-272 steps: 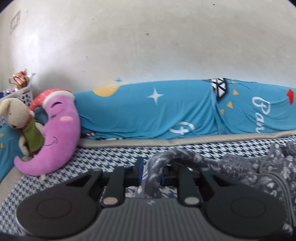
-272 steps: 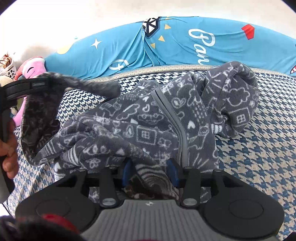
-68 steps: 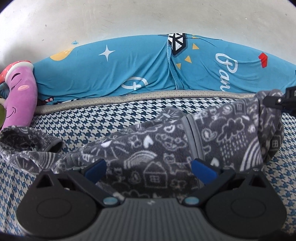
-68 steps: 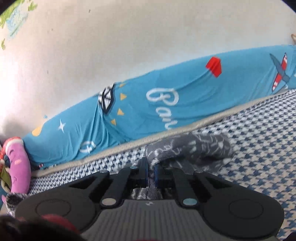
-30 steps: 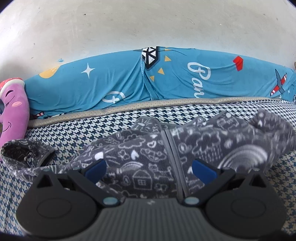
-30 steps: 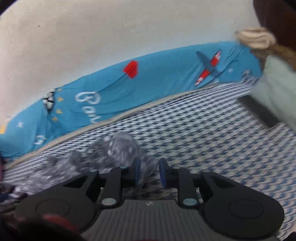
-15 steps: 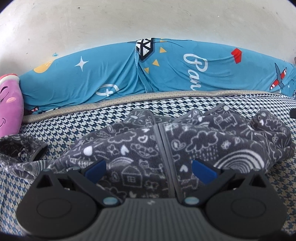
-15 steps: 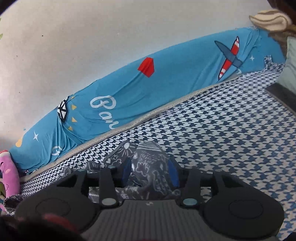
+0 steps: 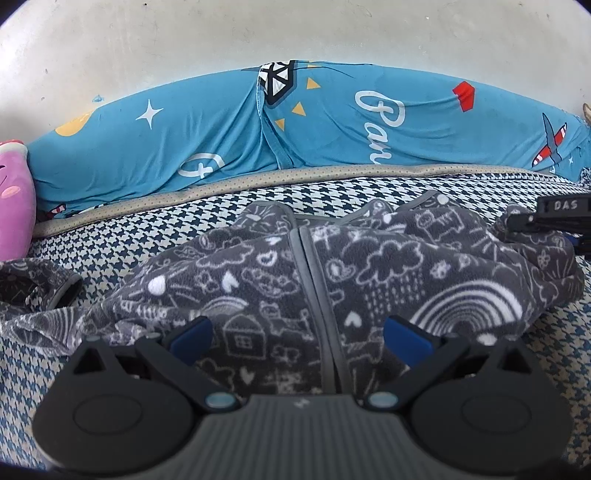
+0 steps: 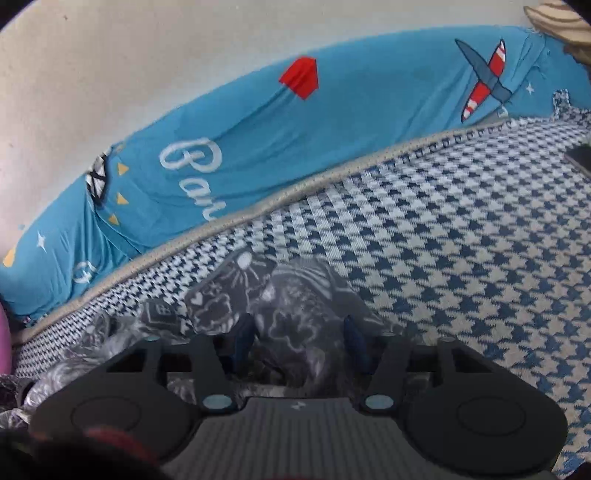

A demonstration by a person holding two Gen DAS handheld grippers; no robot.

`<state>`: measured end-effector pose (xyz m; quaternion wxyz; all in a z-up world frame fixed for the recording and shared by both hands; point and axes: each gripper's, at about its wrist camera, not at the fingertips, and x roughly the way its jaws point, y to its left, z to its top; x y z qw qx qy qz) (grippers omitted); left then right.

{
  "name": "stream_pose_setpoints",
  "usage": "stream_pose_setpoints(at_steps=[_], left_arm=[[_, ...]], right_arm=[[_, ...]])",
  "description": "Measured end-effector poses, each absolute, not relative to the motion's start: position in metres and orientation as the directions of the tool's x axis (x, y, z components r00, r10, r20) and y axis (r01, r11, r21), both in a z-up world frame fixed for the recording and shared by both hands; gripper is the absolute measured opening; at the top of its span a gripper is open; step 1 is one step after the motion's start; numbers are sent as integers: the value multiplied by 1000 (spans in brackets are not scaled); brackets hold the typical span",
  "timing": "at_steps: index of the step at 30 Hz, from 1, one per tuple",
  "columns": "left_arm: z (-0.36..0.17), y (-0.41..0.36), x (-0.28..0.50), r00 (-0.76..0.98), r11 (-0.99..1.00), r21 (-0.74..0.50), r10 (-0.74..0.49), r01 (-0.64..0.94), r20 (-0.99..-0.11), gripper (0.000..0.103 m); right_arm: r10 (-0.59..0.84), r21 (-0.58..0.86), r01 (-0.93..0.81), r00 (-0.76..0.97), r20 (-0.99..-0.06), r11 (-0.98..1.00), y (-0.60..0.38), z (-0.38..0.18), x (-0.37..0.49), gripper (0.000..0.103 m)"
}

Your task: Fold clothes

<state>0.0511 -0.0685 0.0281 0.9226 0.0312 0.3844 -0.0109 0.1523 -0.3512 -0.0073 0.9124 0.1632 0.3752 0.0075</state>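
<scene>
1. A purple plush (image 9: 14, 201) leans at nine o'clock in the left view, against a long blue bolster (image 9: 236, 129) printed with stars, a plane and white script, which spans ten to two o'clock.
2. The bed (image 10: 461, 258) has a blue-and-white houndstooth cover with beige piping; a bare white wall (image 9: 295, 33) rises behind the bolster.
3. The grey doodle-print jacket (image 9: 332, 273) lies zip-up on the bed at centre, one sleeve (image 9: 33, 284) trailing to nine o'clock.
4. Left gripper (image 9: 299, 334): jaws wide apart over the hem, gripping nothing.
5. Right gripper (image 10: 297, 341): jaws have just been narrowing around a jacket fold; whether the pads press it, I cannot tell. It shows at three o'clock in the left view.
</scene>
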Motion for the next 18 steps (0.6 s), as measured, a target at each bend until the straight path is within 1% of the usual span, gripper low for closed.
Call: stream_pose_setpoints(at_steps=[1,3,4,8,14,16,18], left_arm=[[28,-68,51,703,998,47,2,44,-711,103],[29,-67,51,702,998,46,1,45,-712,103],[29,-66,51,702,998,46,2,45,-712,103],[31,-64,51,702,998,48,4,43,-712,103],[35,-62,47,714,997,58,11,42,-701,103],[36,-62,44,717,996,70,17,45,-697,103],[35,-59,40,717,996,80,24,44,-697,103]], right_arm=[[122,284,115,706,-697,952,-350,-11,153,21],[103,258,118,702,-705,959,-351,-13,151,14],[97,255,123,706,-702,959,-352,-13,149,12],[72,292,163,754,-653,943,-363,6,133,11],[17,374,227,836,-548,899,-376,48,91,10],[-2,394,254,842,-539,883,-376,55,79,10],[-27,392,287,834,-550,874,-373,60,67,10]])
